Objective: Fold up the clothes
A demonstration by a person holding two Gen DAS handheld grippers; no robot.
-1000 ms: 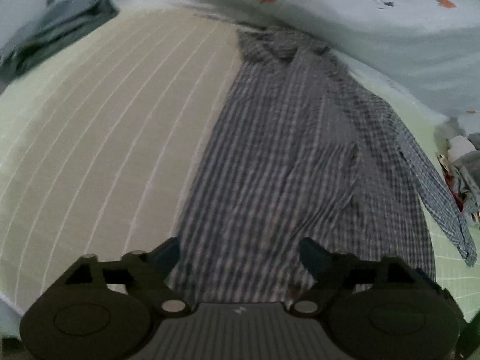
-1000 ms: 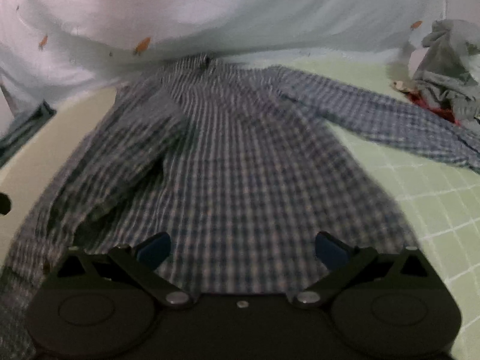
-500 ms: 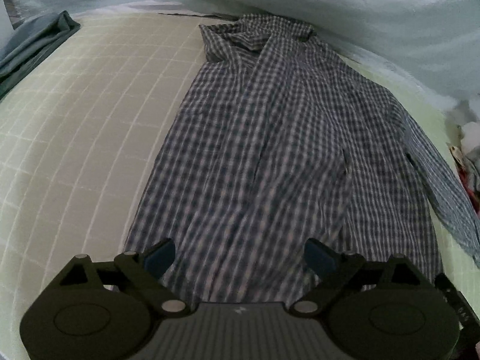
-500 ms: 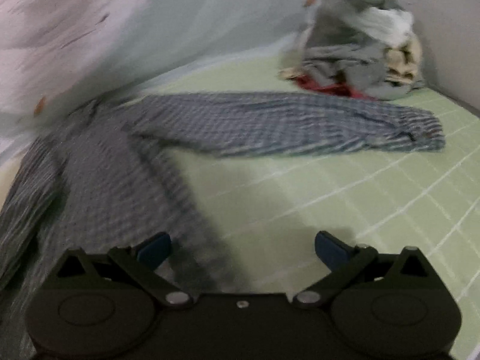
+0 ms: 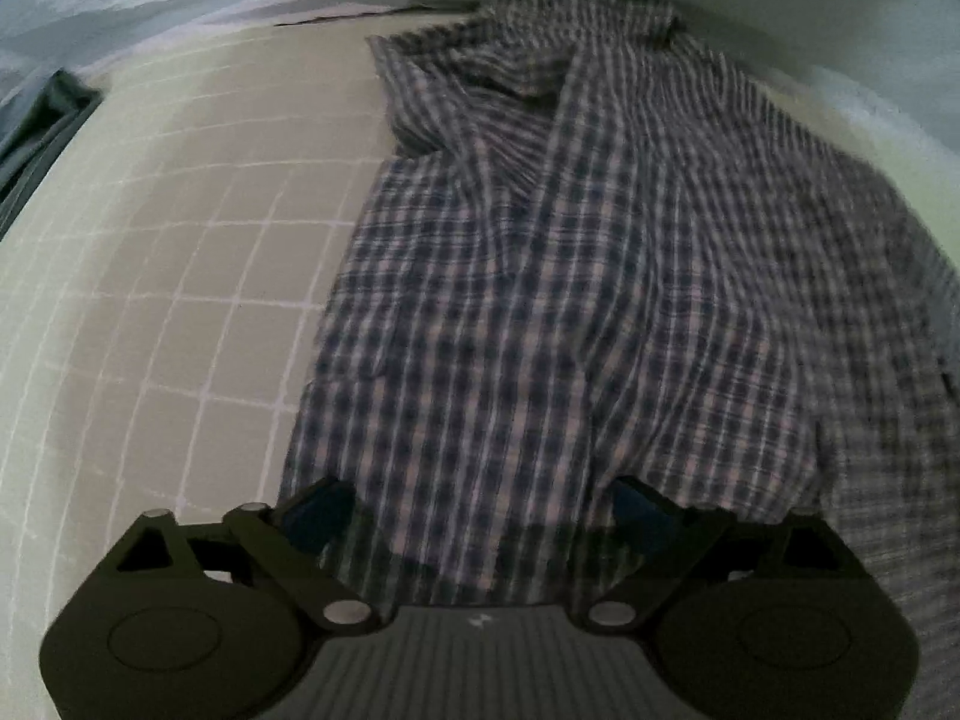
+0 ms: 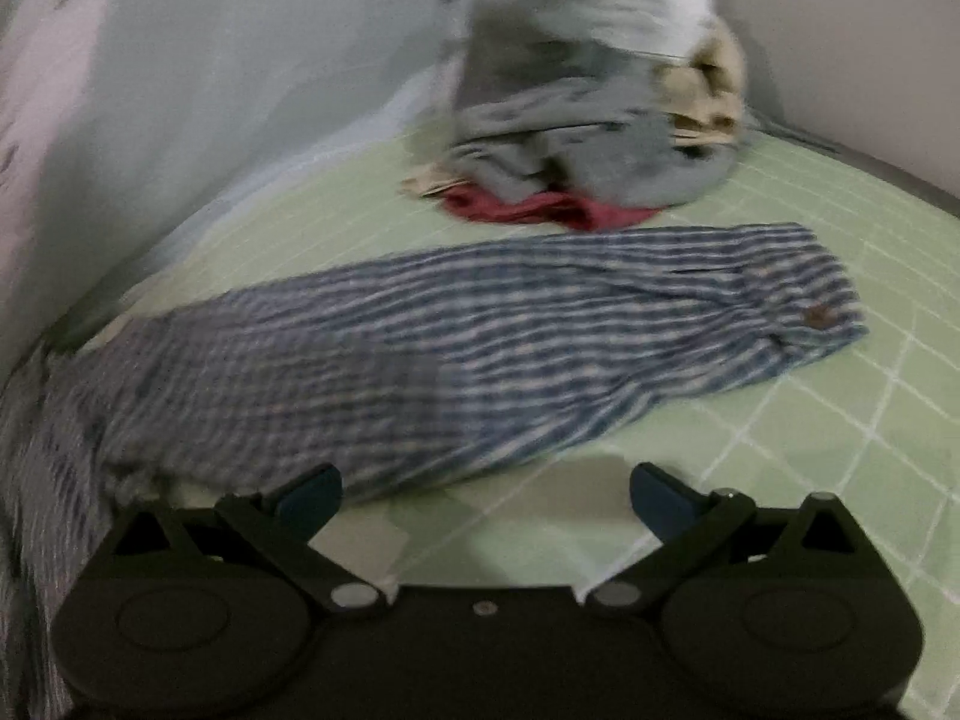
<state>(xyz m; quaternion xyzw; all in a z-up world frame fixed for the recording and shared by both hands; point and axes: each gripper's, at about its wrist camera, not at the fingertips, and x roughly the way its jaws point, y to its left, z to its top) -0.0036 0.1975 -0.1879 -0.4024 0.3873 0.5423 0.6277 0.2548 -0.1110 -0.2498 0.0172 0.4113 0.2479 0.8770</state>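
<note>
A blue-and-white checked shirt (image 5: 570,276) lies spread on a pale green gridded bed sheet (image 5: 180,276), collar at the far end. My left gripper (image 5: 480,510) hovers over the shirt's near part with its jaws opening wide; cloth lies under the gap but the pads do not press on it. In the right wrist view the shirt's sleeve (image 6: 480,336) stretches to the right across the sheet, cuff at the far right. My right gripper (image 6: 486,498) stands open just in front of the sleeve's near edge, with nothing between its fingers.
A heap of grey, white, cream and red clothes (image 6: 594,114) sits beyond the sleeve by the wall. A light printed blanket (image 6: 150,120) rises along the left. A dark green cloth (image 5: 42,126) lies at the bed's far left edge.
My left gripper came closer over the shirt, which now fills more of its view, and its jaws stand a little wider. My right gripper swung from the shirt body to the outstretched sleeve.
</note>
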